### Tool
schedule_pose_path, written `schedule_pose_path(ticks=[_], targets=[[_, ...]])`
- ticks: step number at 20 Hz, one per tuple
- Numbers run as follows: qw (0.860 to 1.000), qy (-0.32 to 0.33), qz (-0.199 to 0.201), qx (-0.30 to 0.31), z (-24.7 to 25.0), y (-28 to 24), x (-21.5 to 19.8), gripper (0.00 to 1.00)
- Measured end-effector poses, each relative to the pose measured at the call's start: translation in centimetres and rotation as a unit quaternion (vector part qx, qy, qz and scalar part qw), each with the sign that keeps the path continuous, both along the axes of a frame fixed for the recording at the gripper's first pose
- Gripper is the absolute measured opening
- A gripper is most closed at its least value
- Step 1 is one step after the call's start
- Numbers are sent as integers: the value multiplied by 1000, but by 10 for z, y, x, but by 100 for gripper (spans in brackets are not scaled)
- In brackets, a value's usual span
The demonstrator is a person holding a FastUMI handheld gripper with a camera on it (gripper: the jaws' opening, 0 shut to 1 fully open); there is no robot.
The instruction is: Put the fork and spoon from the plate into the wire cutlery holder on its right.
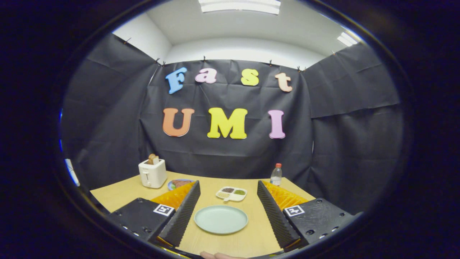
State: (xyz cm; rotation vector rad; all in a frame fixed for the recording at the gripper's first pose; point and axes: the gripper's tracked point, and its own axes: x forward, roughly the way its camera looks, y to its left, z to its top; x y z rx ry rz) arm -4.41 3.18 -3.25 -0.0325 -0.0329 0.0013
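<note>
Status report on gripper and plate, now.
Gripper open, holding nothing. Plate between the fingers, bare; fork, spoon, wire holder not sighted. Divided dish beyond plate; toaster and bottle at the table's back.

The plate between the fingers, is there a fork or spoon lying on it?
No, the plate is bare, lying between the open hand-held gripper fingers.

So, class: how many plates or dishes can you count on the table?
3: a round plate between the open gripper fingers, a divided dish just beyond it, and a small plate beside the toaster, partly hidden by a finger.
</note>
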Motion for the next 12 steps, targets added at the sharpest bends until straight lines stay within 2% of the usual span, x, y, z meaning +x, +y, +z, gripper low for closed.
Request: schedule_pose_path(ticks=[12], targets=[[999,-37,5,-18,20,12,-7,95]])
